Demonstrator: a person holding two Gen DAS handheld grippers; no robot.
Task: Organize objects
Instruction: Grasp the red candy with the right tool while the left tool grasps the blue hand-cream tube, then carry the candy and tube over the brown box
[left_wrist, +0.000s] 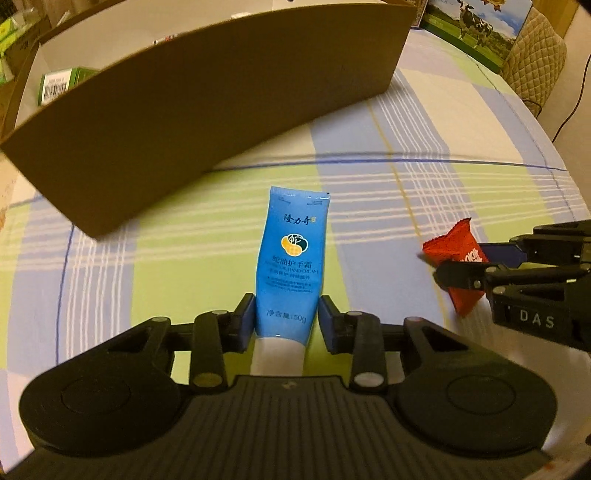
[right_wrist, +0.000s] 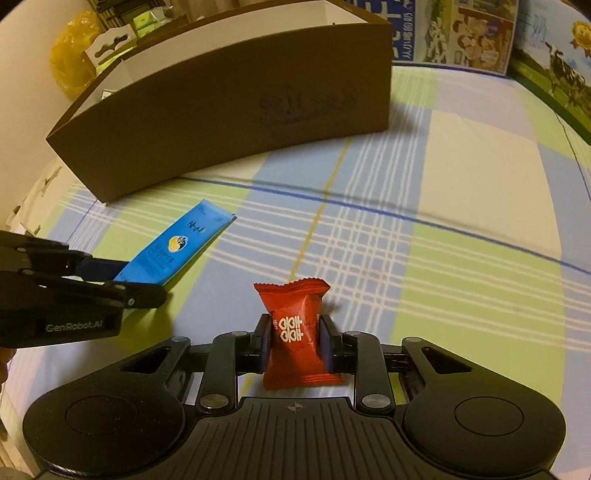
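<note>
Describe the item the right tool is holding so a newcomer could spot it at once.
Start from the brown box on the plaid tablecloth; nearer the camera, the right tool is clamped on a small red packet. It has crimped ends and white characters, unlike the long blue tube in the left tool.

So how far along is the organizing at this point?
Done: a green carton already lies inside the brown box. In hand: the left gripper clamps the blue hand cream tube, and the right gripper clamps the red candy packet. Left: both still need to go into the box.
</note>
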